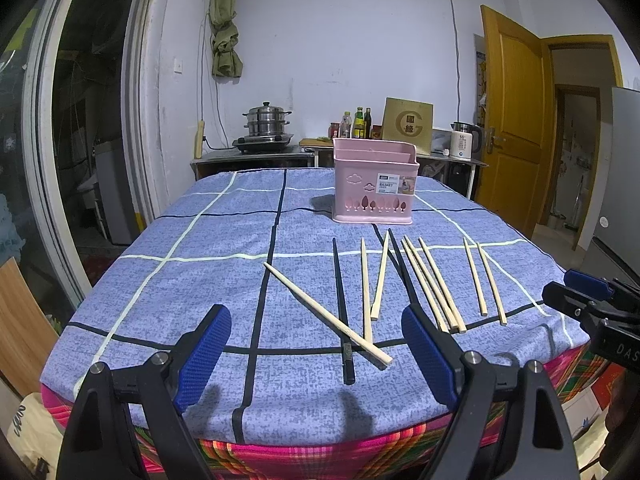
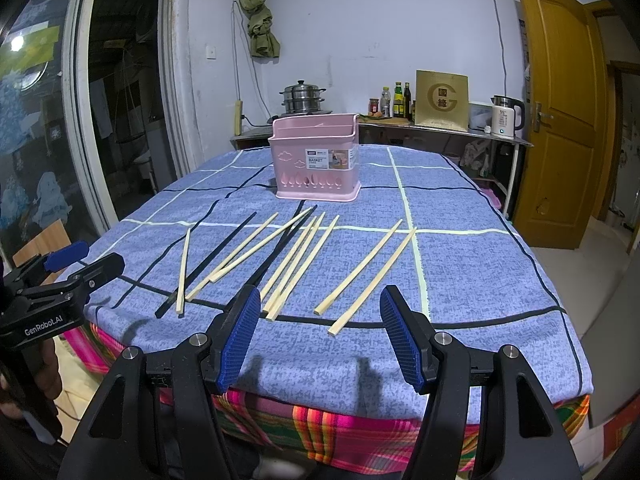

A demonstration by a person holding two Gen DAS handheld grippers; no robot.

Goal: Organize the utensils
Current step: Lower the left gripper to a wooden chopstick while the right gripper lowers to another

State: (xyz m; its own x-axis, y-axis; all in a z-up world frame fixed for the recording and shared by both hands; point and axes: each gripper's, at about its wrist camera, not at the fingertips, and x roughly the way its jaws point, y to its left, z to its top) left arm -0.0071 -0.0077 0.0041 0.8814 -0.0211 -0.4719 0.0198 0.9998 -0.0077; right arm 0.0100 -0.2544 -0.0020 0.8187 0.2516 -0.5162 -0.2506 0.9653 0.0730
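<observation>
**Chopsticks spread on the worktop, both claws open and empty**

Left wrist view shows the left claw (image 1: 316,354), black-armed with blue ribbed pads, spread wide above the near edge of the worktop (image 1: 168,300), which wears a blue cloth with white and black grid lines over a pink plaid one. Nothing sits between its pads. Just ahead lies a single pale wooden chopstick (image 1: 326,314), angled across a long black chopstick (image 1: 343,316) and touching it near its butt end. To the right two more pale sticks (image 1: 372,288) lie side by side, then a second black chopstick (image 1: 402,270) running beside a bundle of pale wooden chopsticks (image 1: 434,286), and farther right a separate pair (image 1: 484,282).

A pink plastic utensil basket (image 1: 374,182) with tree-shaped cutouts and a paper label stands upright beyond the chopsticks, well apart from them.

From the right wrist view, the right claw (image 2: 316,336) is likewise wide open and holds nothing, hovering at the near edge with the rightmost pair of pale sticks (image 2: 368,274) lying ahead between its pads. The left claw appears at the far left of that view.
</observation>
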